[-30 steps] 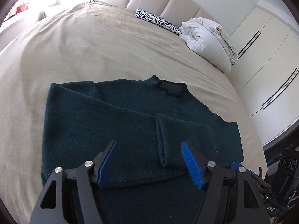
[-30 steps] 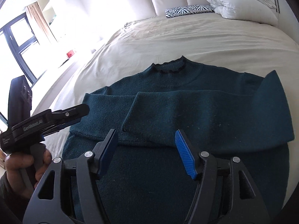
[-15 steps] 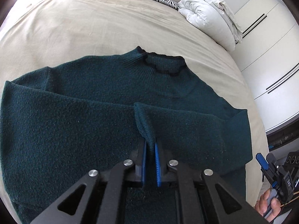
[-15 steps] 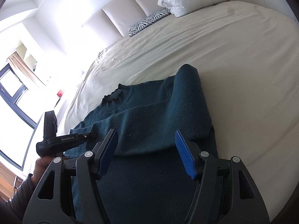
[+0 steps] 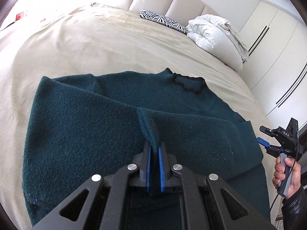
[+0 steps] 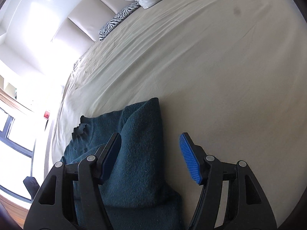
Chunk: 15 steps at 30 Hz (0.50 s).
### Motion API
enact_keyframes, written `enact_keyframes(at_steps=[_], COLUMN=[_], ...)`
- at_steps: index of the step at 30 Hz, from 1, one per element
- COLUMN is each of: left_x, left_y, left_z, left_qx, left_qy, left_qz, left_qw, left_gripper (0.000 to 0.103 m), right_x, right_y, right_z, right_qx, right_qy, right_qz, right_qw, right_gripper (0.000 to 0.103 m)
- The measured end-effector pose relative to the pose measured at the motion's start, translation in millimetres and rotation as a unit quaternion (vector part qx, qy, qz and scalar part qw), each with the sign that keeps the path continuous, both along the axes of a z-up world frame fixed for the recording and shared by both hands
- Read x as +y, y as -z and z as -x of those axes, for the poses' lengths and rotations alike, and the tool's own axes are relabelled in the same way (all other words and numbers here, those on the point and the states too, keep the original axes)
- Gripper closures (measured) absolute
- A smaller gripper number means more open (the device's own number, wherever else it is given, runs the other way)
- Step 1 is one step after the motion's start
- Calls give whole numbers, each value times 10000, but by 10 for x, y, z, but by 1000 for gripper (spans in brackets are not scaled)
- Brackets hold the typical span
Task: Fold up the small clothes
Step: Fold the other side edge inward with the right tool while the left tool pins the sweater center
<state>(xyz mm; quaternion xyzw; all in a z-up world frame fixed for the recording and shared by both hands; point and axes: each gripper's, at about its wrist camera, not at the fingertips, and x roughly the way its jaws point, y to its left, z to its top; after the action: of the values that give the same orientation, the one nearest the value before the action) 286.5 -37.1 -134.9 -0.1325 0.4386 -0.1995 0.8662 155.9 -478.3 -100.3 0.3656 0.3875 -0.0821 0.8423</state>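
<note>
A dark teal sweater [image 5: 86, 130] lies flat on the beige bed, collar [image 5: 189, 84] toward the headboard, both sleeves folded across the chest. My left gripper [image 5: 153, 153] is shut on the cuff of the sleeve [image 5: 148, 126] at the sweater's middle. My right gripper [image 6: 149, 153] is open and empty, hovering over the sweater's right folded edge [image 6: 142, 143]; it also shows at the right edge of the left wrist view [image 5: 268, 140], held in a hand.
The bed sheet [image 5: 96, 48] stretches wide around the sweater. A zebra-print pillow [image 5: 163, 21] and a white bunched duvet [image 5: 214, 38] lie by the headboard. White wardrobe doors [image 5: 278, 57] stand to the right. A window [image 6: 11, 143] is at the left.
My left gripper closed on the sleeve cuff and stays shut on it. My right gripper swung rightward to the sweater's right edge, still open.
</note>
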Motion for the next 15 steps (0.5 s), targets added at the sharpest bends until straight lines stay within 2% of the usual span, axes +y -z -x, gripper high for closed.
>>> enact_keyframes(at_steps=[4, 7, 9, 13, 15], left_x=[16, 45, 59, 38, 59], left_y=[-22, 41, 69, 68, 90], left_z=[24, 63, 95, 128, 128], left_qx=[-199, -221, -234, -308, -288], left_qy=[-28, -110, -183, -247, -259], left_qz=[81, 122, 120, 9, 78], left_qw=[9998, 9996, 9995, 9992, 9992], left_gripper=[95, 95, 95, 95, 95], right_x=[-82, -109, -143, -128, -71], right_y=[149, 267, 298, 328, 315], right_z=[-261, -448, -554, -671, -702], right_qx=[194, 423, 573, 737, 763], right_qy=[-10, -57, -72, -141, -139], right_qz=[41, 43, 186, 410, 544], right_qw=[9998, 9991, 9982, 9963, 9955], right_gripper=[48, 64, 94, 97, 98])
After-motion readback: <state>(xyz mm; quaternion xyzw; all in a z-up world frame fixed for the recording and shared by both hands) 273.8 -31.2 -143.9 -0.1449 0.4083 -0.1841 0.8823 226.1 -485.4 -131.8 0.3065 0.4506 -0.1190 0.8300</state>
